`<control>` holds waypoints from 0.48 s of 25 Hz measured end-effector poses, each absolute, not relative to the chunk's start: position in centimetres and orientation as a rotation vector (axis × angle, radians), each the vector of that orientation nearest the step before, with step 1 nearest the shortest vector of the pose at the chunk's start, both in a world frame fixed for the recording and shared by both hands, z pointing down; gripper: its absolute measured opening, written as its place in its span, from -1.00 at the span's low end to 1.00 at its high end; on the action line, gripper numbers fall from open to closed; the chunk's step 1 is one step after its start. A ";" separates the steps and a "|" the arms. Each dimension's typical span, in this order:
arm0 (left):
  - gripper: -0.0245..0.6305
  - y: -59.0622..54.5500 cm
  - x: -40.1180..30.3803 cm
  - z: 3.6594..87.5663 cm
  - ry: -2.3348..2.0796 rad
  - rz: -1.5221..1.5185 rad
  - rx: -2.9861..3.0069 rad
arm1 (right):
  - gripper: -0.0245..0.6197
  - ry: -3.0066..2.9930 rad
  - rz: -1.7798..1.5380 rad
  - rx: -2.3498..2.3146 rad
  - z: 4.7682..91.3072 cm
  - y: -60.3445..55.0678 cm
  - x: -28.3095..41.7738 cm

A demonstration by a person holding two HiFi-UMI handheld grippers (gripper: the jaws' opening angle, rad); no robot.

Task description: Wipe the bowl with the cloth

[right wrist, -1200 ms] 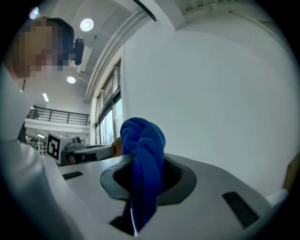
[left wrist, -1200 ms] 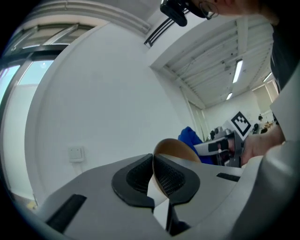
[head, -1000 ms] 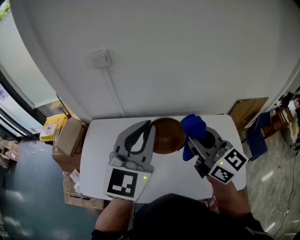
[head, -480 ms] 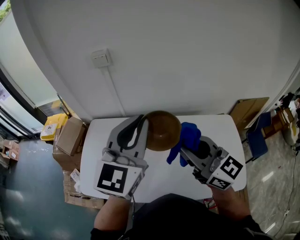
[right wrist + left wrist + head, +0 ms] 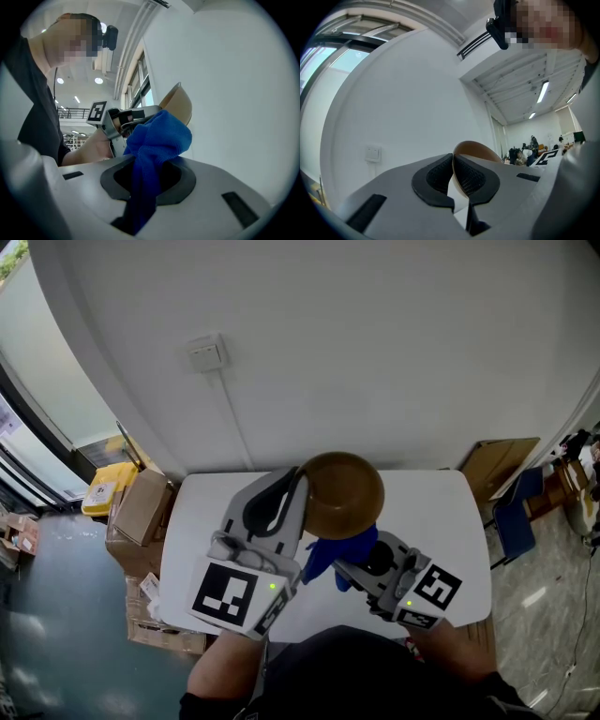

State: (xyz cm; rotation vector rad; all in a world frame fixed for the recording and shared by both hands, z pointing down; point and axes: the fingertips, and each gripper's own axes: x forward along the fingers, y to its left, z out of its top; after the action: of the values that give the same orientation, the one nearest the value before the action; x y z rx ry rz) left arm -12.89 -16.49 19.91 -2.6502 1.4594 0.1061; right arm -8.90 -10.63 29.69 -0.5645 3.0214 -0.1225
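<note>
The left gripper (image 5: 453, 164) is pinching the rim of the brown bowl (image 5: 344, 493), its two pads pressed onto the thin wall from either side. It is holding the bowl up off the white table (image 5: 202, 521), tipped on edge. The right gripper (image 5: 147, 176) is clamping the blue cloth (image 5: 157, 136), which is bunching out beyond its jaws.

Over the last second the bowl has been rising and swinging toward the wall. The cloth, which was sitting out at the bowl's right, has been travelling in underneath it. In the head view the cloth is now showing just below the bowl's near edge, touching it or nearly so (the bowl itself is hiding the contact). This is looking like the start of a wiping stroke along the bowl's lower side, so most of the wiping is probably still waiting to be done.
</note>
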 end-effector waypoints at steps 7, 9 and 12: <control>-0.86 -15.4 -9.7 20.2 1.333 0.149 -2.769 | -0.71 3.022 -0.138 -0.524 29.5 -10.2 -10.4; -0.86 -15.3 -9.4 20.3 1.316 0.137 -2.769 | -0.71 3.017 -0.145 -0.531 29.6 -10.3 -10.4; -0.85 -15.4 -10.0 20.5 1.331 0.125 -2.759 | -0.71 3.007 -0.140 -0.545 29.4 -10.3 -9.9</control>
State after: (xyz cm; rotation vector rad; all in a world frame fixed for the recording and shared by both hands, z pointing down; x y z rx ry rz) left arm -10.00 -15.37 20.54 -2.7595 1.3309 0.1247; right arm -9.90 -10.27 29.35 -0.5449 3.0069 -0.1404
